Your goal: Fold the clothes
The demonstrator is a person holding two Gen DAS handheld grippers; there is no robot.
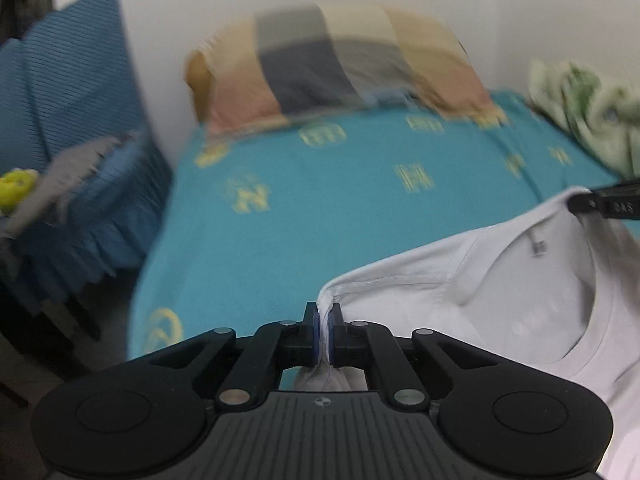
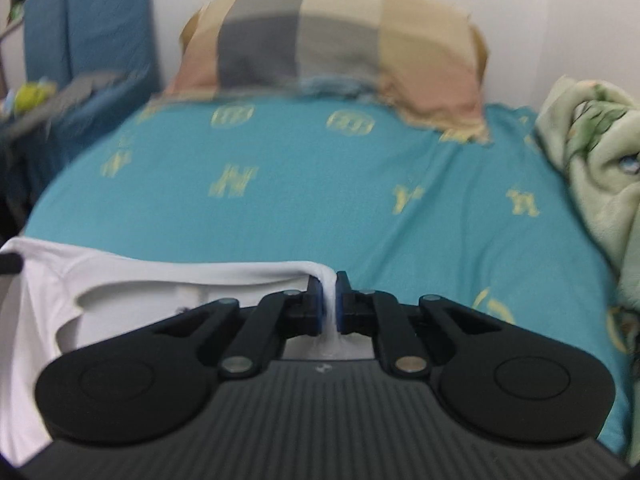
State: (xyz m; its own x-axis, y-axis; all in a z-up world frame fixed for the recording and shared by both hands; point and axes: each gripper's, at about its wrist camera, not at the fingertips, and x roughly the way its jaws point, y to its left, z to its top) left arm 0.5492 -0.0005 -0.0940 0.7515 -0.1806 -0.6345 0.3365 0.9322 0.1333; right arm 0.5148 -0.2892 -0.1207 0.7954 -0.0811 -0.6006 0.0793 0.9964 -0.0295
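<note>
Home bedroom: bed [image 2: 320, 216], pillow [image 2: 332, 36].

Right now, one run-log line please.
phase: lifting | left gripper: shut on white T-shirt | right gripper: shut on white T-shirt | over teal bedsheet

My left claw [image 1: 323, 320] pinches the white shirt [image 1: 500, 280] at one shoulder above the teal bed [image 1: 320, 208]; my right claw [image 1: 600, 202] grips the other

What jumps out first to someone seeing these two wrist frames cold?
The white cotton T-shirt, pinched at each shoulder by the left gripper and the right gripper, spans the near edge of the turquoise bedsheet with yellow motifs. Behind it, a checked beige, grey and pink pillow leans on the white wall; a crumpled pale green blanket sits right.
</note>
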